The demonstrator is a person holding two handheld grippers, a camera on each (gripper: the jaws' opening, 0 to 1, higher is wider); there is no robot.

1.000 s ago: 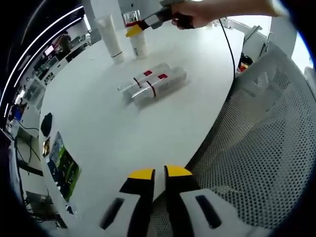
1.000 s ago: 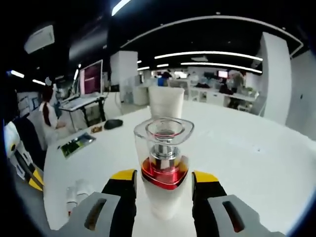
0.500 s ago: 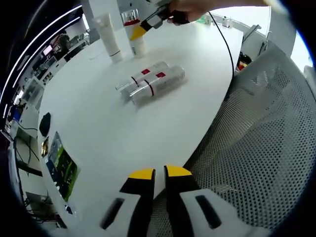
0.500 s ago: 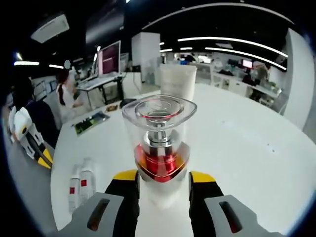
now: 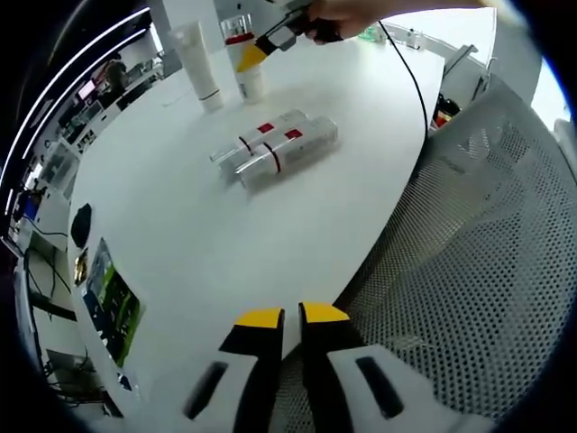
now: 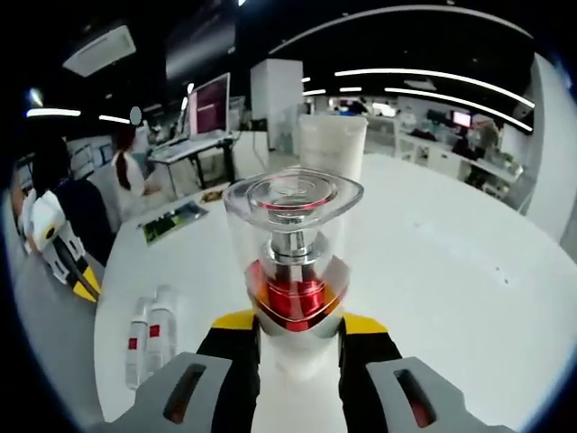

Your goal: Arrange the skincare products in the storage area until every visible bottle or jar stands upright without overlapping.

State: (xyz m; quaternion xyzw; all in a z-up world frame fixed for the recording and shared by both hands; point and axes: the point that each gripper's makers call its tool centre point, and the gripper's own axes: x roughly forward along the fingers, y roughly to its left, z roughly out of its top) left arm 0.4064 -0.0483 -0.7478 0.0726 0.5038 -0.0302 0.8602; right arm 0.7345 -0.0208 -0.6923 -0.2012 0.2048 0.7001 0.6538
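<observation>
The left gripper (image 5: 281, 317) hangs low over the near table edge, its yellow-tipped jaws nearly together with nothing between them. The right gripper (image 6: 295, 327) has its jaws closed against the sides of an upright bottle (image 6: 293, 271). A hand (image 5: 347, 13) holds that right gripper from above.

Left gripper (image 5: 281, 317) with black jaws tipped in yellow, pale grey housings with dark oblong slots, right gripper (image 6: 298, 327) of the same build, its black cable (image 5: 413, 77) trailing from the hand (image 5: 335, 15)
</observation>
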